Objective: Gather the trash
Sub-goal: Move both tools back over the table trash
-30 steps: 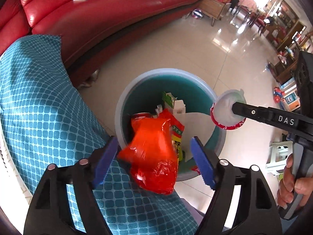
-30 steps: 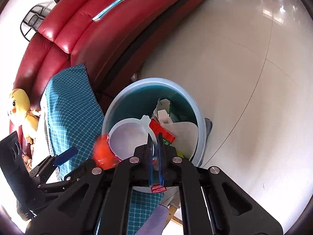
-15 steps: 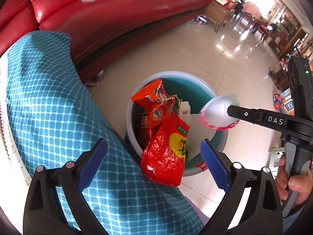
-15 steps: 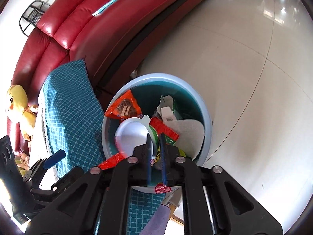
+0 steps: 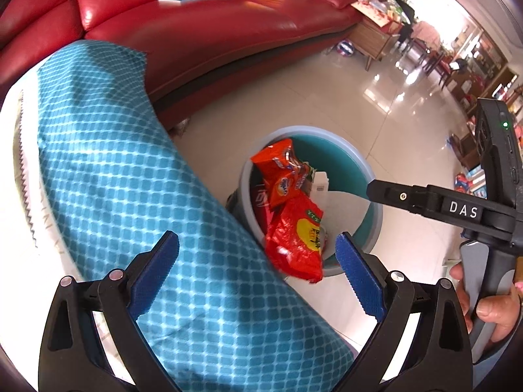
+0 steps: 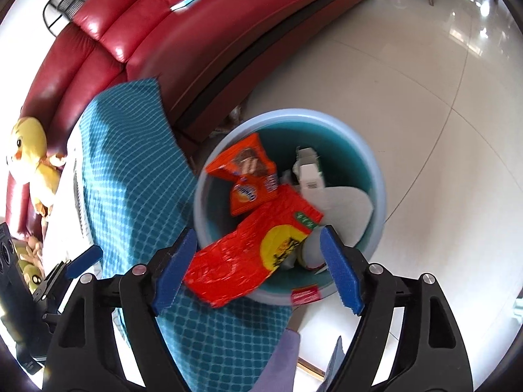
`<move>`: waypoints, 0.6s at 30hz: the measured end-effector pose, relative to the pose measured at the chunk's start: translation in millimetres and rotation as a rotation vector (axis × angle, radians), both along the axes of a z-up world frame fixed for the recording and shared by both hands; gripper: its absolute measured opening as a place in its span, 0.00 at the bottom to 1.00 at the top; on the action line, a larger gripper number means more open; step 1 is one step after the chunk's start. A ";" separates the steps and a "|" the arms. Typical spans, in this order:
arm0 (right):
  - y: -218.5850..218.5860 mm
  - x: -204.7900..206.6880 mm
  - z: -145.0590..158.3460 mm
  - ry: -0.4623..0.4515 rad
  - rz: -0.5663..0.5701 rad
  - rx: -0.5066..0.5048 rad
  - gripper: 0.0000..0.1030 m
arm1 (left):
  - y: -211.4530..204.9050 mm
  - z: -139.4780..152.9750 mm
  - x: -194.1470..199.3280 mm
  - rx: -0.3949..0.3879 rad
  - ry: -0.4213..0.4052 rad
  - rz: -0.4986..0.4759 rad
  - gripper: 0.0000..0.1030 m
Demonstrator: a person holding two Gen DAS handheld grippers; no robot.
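A round blue trash bin (image 5: pixel 372 176) (image 6: pixel 376 170) stands on the tiled floor beside the table. In it lie an orange snack bag (image 5: pixel 278 170) (image 6: pixel 248 176), a red and yellow wrapper (image 5: pixel 297 238) (image 6: pixel 251 254) draped over the near rim, a white carton (image 6: pixel 309 171) and a white lid (image 6: pixel 346 209). My left gripper (image 5: pixel 256 277) is open and empty above the table edge. My right gripper (image 6: pixel 258 264) is open and empty just above the bin; it also shows in the left wrist view (image 5: pixel 369 189).
A teal checked cloth (image 5: pixel 130 179) (image 6: pixel 130 163) covers the table. A red leather sofa (image 5: pixel 196 26) (image 6: pixel 183 32) runs behind the bin. A yellow plush duck (image 6: pixel 29 163) sits at the left. Furniture and a ball (image 5: pixel 345 47) stand far off.
My right gripper has opened and the white lid it held has dropped into the bin. My left gripper has drawn back from the bin, its wrappers left inside.
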State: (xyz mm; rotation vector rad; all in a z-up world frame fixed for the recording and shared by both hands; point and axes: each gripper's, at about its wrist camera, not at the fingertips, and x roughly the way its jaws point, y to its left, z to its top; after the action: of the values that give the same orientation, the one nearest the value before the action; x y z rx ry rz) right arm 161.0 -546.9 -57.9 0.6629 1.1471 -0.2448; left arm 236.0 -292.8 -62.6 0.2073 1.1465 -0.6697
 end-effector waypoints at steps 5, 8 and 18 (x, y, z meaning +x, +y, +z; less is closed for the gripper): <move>35.9 9.0 10.7 -0.001 0.055 -0.016 0.75 | 35.6 10.1 -2.2 -0.018 -0.013 0.049 0.95; 63.3 16.8 16.9 -0.001 0.104 -0.029 0.75 | 61.5 16.1 -4.0 -0.030 -0.022 0.086 0.96; 185.1 61.1 29.8 0.006 0.349 -0.057 0.75 | 189.4 26.3 -4.8 -0.028 -0.060 0.272 0.96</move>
State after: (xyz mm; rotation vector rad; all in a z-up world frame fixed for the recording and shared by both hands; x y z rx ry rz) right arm 222.1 -361.8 -28.2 0.4027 1.2363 0.0177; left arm 231.2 -103.4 -36.3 0.0460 1.0831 -0.4358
